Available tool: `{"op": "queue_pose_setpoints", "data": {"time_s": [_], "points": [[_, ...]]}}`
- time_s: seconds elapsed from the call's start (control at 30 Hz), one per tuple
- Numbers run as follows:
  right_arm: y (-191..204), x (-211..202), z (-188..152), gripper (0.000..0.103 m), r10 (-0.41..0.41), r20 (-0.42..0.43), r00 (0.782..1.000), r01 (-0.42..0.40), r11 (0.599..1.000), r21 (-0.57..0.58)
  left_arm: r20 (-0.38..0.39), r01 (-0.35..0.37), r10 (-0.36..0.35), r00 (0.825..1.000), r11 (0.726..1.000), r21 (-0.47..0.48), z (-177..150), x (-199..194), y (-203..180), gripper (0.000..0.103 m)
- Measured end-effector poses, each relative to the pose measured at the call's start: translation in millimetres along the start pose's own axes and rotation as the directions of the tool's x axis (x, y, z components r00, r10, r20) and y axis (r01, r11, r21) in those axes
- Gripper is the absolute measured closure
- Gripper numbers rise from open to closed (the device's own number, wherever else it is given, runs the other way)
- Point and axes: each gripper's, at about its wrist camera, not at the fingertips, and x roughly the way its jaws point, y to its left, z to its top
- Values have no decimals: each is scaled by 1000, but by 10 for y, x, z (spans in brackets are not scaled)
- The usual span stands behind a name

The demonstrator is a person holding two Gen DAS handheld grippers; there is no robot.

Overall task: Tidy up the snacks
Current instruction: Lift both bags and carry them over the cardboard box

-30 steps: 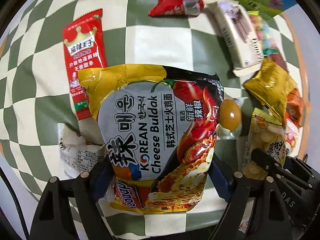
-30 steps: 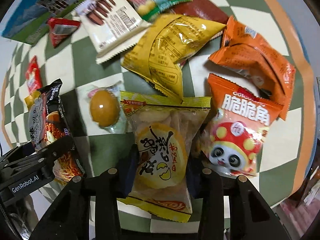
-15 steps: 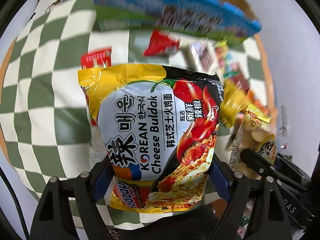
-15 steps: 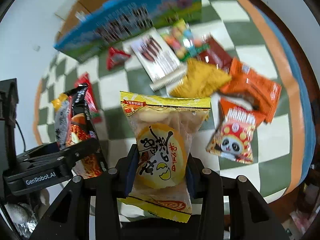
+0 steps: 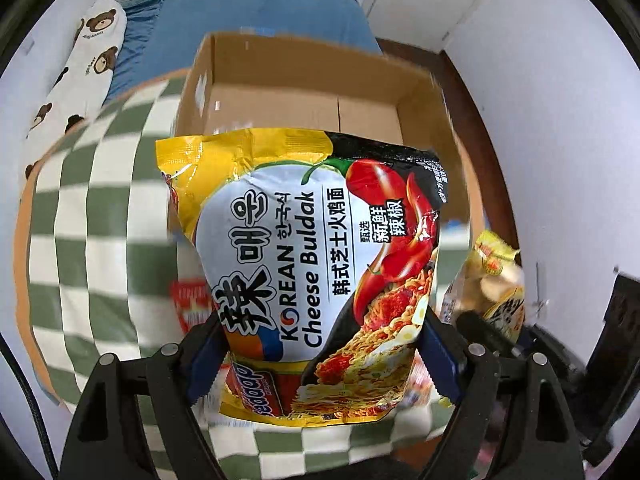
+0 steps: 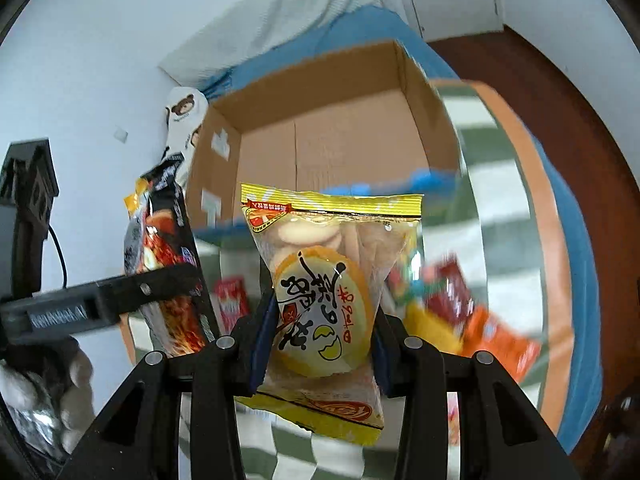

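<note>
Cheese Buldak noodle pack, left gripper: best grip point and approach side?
Grip it low, as the left gripper does now: jaws shut across the noodle pack near its bottom seam, entered from the bottom edge, one pad on each side edge. The pack is flat and wide, so pinching across its width holds it upright, its top free to lead into the cardboard box.

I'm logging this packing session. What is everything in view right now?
Noodle packet: 1, yellow, grey and black, in left tongs.
Egg biscuit bag: 1, yellow and clear, in right tongs.
Cardboard box: 1, brown, open, beyond both packets.
Loose snacks: several, red, orange, yellow, blurred, on cloth.
Checked cloth: 1, green and white, under box.
Bear pillow: 1, white, far left.
Left tongs: black, shut.
Right tongs: black, shut.
</note>
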Motion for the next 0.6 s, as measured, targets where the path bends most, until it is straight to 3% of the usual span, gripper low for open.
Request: {"op": "queue_pose_setpoints", "data": {"time_s": [0.17, 0.27, 0.43, 0.6], "points": [[-110, 46, 742, 59, -20, 28, 999, 21, 999, -50, -20, -29, 29, 999, 999, -15, 794, 257, 54, 19], [-216, 185, 1174, 59, -29, 16, 999, 30, 996, -79, -74, -44, 41, 996, 998, -33, 1235, 577, 170, 19], [-394, 663, 1695, 59, -53, -46, 998, 47, 992, -120, -146, -54, 44, 988, 996, -64, 1624, 1040, 258, 19], [-641, 1127, 1813, 59, -68, -121, 990, 52, 989, -136, -197, -82, 67, 978, 994, -72, 1813, 1412, 320, 19]]}}
